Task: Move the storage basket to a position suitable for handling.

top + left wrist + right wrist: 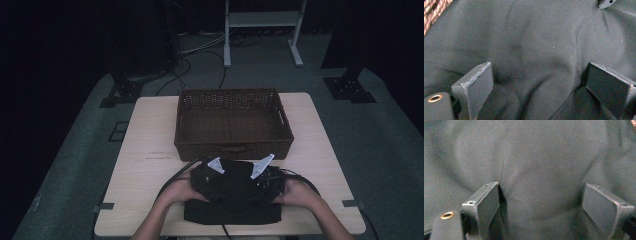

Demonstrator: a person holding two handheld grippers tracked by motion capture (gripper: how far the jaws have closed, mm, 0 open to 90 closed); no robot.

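Observation:
A black folded cloth [235,202] lies at the near edge of the wooden table [145,165], just in front of a brown wicker basket [232,122]. Both grippers rest on the cloth, the left gripper [207,177] on its left part and the right gripper [265,180] on its right part. In the left gripper view the left gripper [537,80] is open, its jaws wide apart and pressed into the dark cloth [536,42]. The right gripper [541,200] is likewise open over the cloth [536,155], with fabric bulging between the jaws.
The wicker basket stands empty at the table's middle, its front wall close behind the grippers. A corner of the basket weave [431,10] is in the left gripper view. Bare tabletop lies to the left and right. Cables and a white frame [262,30] sit on the floor beyond.

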